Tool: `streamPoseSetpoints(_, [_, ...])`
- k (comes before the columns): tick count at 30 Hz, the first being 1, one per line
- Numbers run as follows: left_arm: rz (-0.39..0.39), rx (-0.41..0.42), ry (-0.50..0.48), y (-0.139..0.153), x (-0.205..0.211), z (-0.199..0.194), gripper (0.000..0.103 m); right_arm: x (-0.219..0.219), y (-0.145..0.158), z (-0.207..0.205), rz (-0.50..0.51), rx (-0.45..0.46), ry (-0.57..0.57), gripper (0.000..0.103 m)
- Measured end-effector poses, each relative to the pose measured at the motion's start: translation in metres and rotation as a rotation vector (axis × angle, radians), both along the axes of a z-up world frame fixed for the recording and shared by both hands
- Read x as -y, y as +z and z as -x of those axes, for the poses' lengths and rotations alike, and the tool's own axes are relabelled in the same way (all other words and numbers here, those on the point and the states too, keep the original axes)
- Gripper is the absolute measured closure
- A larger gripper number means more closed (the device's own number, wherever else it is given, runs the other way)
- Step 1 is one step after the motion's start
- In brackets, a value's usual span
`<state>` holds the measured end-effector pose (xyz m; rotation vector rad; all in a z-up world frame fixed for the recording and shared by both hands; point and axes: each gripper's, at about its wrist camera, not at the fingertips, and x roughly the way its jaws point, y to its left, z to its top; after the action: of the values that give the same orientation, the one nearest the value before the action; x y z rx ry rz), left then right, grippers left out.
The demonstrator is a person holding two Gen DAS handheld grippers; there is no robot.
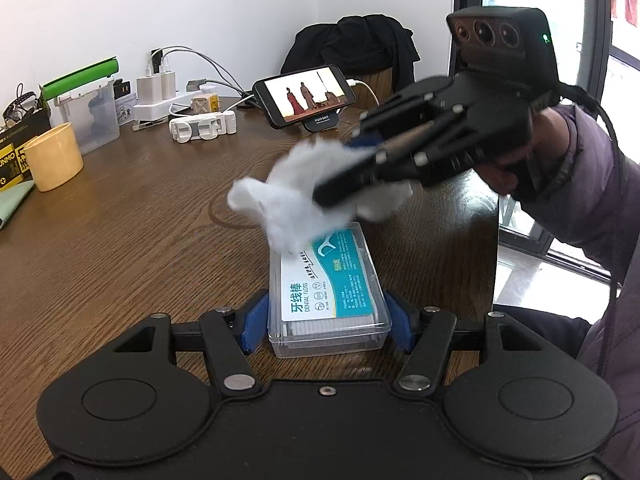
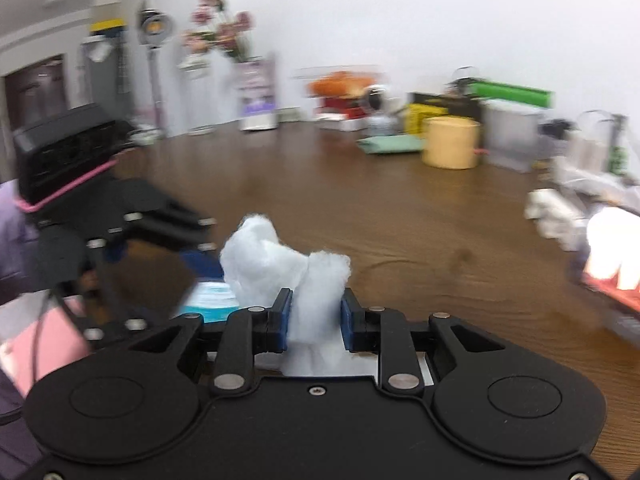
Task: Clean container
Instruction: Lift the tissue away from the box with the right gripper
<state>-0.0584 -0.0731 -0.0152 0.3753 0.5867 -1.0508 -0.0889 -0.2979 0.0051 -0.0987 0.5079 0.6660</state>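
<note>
Clear plastic, light and slick: the box (image 1: 329, 292) sits on the table (image 1: 120, 240), my left gripper (image 1: 326, 320) clamped on its long sides. My right gripper (image 2: 316, 316) pinches soft tissue (image 2: 288, 268) over its lid.

wall (image 1: 240, 4) white | table (image 1: 120, 240) brown wood | window (image 1: 624, 100) daylit

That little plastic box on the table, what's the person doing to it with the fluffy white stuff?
A person is cleaning it. The left hand-held gripper is clamped on the clear dental floss box, which sits on the wooden table. The right hand-held gripper pinches a white wad of tissue, and its lower end sits at the far end of the box's lid. The right wrist view is blurry, so that hand seems to be moving.
</note>
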Motion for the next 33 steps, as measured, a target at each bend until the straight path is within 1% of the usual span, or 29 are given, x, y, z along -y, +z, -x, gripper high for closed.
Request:
streamPoseSetpoints(1, [0.000,0.000,0.000,0.000,0.000,0.000,0.043,0.004,0.002,0.001,0.015,0.013,-0.024,0.077])
streamPoseSetpoints(3, [0.001,-0.002,-0.001,0.000,-0.001,0.000,0.043,0.009,0.004,0.003,0.079,0.033,-0.065,0.075])
streamPoseSetpoints(5, [0.001,-0.002,-0.001,0.000,-0.001,0.000,0.043,0.014,0.004,0.006,0.138,0.031,-0.107,0.066])
streamPoseSetpoints(6, [0.001,-0.002,-0.002,0.000,-0.001,0.000,0.043,0.018,0.004,0.009,0.146,0.035,-0.132,0.057])
streamPoseSetpoints(7, [0.001,-0.002,-0.001,0.000,-0.001,0.000,0.043,0.021,0.005,0.012,0.153,0.040,-0.158,0.054])
streamPoseSetpoints(9, [0.001,-0.002,-0.001,0.000,-0.001,0.000,0.043,0.027,0.009,0.019,0.159,0.055,-0.206,0.053])
streamPoseSetpoints(12, [0.001,-0.002,-0.001,0.000,-0.001,0.001,0.043,0.034,0.017,0.033,0.145,0.069,-0.223,0.052])
streamPoseSetpoints(14, [0.001,-0.003,-0.001,0.000,-0.001,0.001,0.043,0.039,0.018,0.040,0.137,0.055,-0.235,0.052])
streamPoseSetpoints(15, [0.001,-0.004,-0.002,0.001,-0.001,0.001,0.043,0.040,0.016,0.042,0.134,0.033,-0.234,0.052])
streamPoseSetpoints(17, [0.002,-0.006,-0.006,0.001,-0.001,0.001,0.043,0.043,0.008,0.040,0.128,-0.025,-0.242,0.056])
streamPoseSetpoints(18, [0.002,-0.005,-0.008,0.001,-0.001,0.001,0.043,0.045,0.002,0.037,0.128,-0.056,-0.252,0.061])
streamPoseSetpoints(19, [0.001,-0.004,-0.008,0.001,0.000,0.001,0.043,0.046,-0.004,0.033,0.134,-0.077,-0.269,0.072])
streamPoseSetpoints(21, [-0.001,0.000,-0.008,0.001,0.000,0.002,0.043,0.049,-0.015,0.026,0.130,-0.096,-0.303,0.075])
streamPoseSetpoints(22, [-0.001,0.000,-0.008,0.001,0.000,0.002,0.043,0.051,-0.016,0.024,0.108,-0.091,-0.313,0.079])
streamPoseSetpoints(23, [0.000,0.000,-0.008,0.001,0.000,0.002,0.043,0.051,-0.016,0.022,0.107,-0.084,-0.321,0.084])
streamPoseSetpoints(24, [0.000,-0.001,-0.008,0.001,0.000,0.002,0.043,0.052,-0.016,0.020,0.105,-0.076,-0.328,0.095])
streamPoseSetpoints(25, [0.000,-0.001,-0.008,0.001,0.000,0.002,0.043,0.052,-0.015,0.019,0.101,-0.062,-0.335,0.095])
streamPoseSetpoints(27, [0.000,-0.001,-0.008,0.001,0.000,0.003,0.043,0.054,-0.003,0.024,0.098,0.014,-0.331,0.095])
streamPoseSetpoints(29, [0.000,-0.001,-0.009,0.001,0.000,0.003,0.043,0.057,0.014,0.033,0.139,0.104,-0.335,0.095])
streamPoseSetpoints(30, [0.000,-0.002,-0.009,0.001,0.000,0.003,0.043,0.057,0.023,0.040,0.190,0.181,-0.329,0.095])
streamPoseSetpoints(31, [0.000,-0.002,-0.010,0.001,0.000,0.003,0.043,0.054,0.031,0.047,0.266,0.262,-0.307,0.095])
streamPoseSetpoints(33, [0.001,-0.003,-0.011,0.001,-0.001,0.002,0.043,0.045,0.039,0.058,0.426,0.371,-0.240,0.094])
